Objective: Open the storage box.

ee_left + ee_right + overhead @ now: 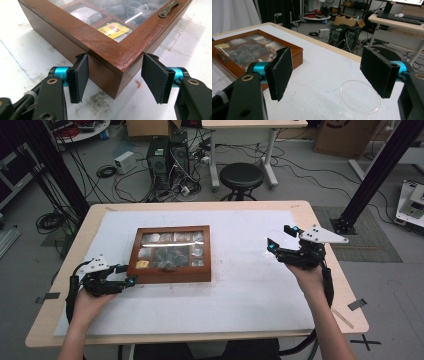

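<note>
Step in hand looks like bracing the wooden box (105, 53) so its lid can be worked: the left gripper (113, 77) straddles the box's near corner, which pokes in between its jaws. The left pad (81, 77) sits against or just shy of one side wall; the right pad (153, 77) stands off the other wall with a visible gap. Jaws part-closed, so no firm clamp yet, though contact on the left pad is hard to judge from this angle. The box has a glass lid with a small metal latch (168, 7) on the front edge, beyond the left jaws and to their right, and a yellow tea bag (113, 29) lies under the glass, straight ahead of them.

The right gripper (332, 75) hovers wide open, holding nothing, well apart from the box. A clear plastic cup (359, 100) stands just ahead of and below its jaws, between the pads.

Next move probably calls for squeezing the left jaws onto the corner, or shifting to a flat side for a better hold, then bringing the right gripper over to the latch.
</note>
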### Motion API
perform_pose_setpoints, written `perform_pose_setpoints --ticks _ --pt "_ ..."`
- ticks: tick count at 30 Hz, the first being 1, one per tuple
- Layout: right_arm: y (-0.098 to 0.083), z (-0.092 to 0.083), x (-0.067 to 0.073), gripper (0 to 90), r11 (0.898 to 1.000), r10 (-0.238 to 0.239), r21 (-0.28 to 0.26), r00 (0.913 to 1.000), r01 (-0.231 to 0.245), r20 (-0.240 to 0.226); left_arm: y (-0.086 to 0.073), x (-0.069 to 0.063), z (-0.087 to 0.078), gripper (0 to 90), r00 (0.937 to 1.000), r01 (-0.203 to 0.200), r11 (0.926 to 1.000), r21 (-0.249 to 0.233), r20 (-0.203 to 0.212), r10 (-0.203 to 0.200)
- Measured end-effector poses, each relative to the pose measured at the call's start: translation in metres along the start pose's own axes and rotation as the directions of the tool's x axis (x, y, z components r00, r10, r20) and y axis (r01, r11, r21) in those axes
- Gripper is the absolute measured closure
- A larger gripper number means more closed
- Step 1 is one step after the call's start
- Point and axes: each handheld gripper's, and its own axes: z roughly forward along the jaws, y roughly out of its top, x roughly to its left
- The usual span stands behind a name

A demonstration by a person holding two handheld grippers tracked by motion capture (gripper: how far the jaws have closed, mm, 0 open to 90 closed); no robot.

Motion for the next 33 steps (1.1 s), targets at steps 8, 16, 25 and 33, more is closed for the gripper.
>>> perform_pose_setpoints --ticks 8,16,25,33 --pt "0.0 0.0 0.0002 26.9 1.0 -0.006 -0.003 1.0 0.006 -0.001 0.001 -0.001 -0.0001 39.5 0.9999 -0.013 0.9999 0.008 -0.007 0.013" --pt "-0.0002 0.0005 0.0 26.9 1.0 -0.003 0.001 1.0 0.003 0.0 0.0008 -0.0018 0.0 39.8 0.9997 -0.019 0.9998 0.008 -0.012 0.019" --pt "-0.0002 0.0 0.0 27.0 1.0 0.0 -0.001 1.0 0.0 0.0 0.0013 -0.0023 0.0035 37.3 0.9996 -0.023 0.9985 0.049 -0.018 0.024" --pt "-0.001 0.0016 0.0001 27.2 1.0 -0.002 0.004 1.0 0.002 0.0 0.0089 -0.0007 -0.0012 40.4 0.9999 -0.017 0.9987 0.049 -0.001 0.017"
